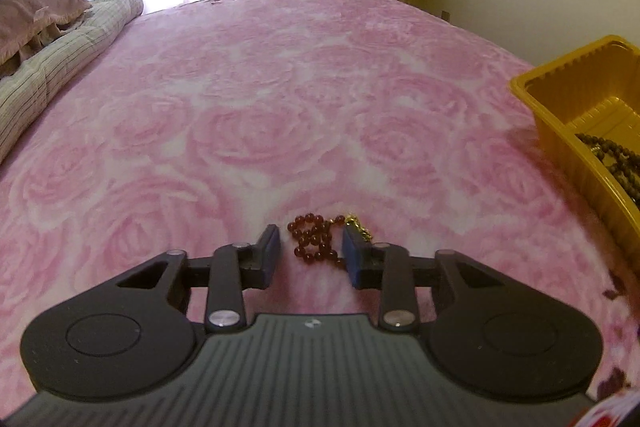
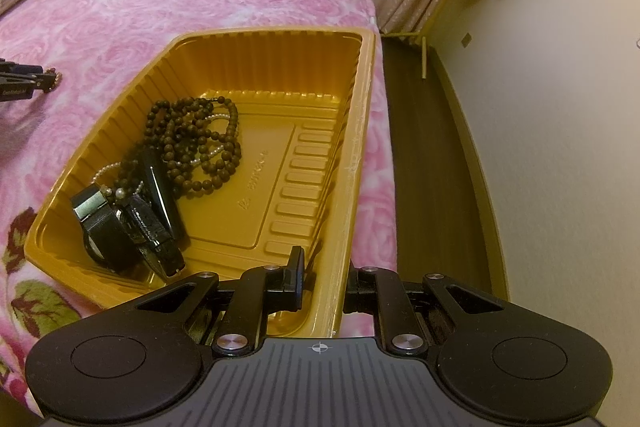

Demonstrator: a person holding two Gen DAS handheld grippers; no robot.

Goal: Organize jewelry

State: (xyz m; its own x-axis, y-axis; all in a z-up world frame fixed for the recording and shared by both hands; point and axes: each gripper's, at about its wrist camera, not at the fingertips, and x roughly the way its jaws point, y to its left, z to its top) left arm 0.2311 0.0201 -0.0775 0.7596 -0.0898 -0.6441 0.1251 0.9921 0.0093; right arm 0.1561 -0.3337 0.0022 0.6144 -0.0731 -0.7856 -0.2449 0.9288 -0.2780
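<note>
On the pink rose-patterned bed (image 1: pixel 248 99), a red bead bracelet (image 1: pixel 314 239) lies bunched in a loose heap, with a small gold chain (image 1: pixel 358 227) at its right end; the heap's long axis cannot be told. The left gripper (image 1: pixel 310 257) hangs over it, fingers (image 1: pixel 272 251) apart, the beads between them and not pinched. The right gripper (image 2: pixel 322 279) is clamped on the near right wall of the yellow tray (image 2: pixel 360 131), whose long axis runs away from the camera. Brown beads (image 2: pixel 200 143), a pearl strand and black watches (image 2: pixel 132 223) lie inside the tray.
</note>
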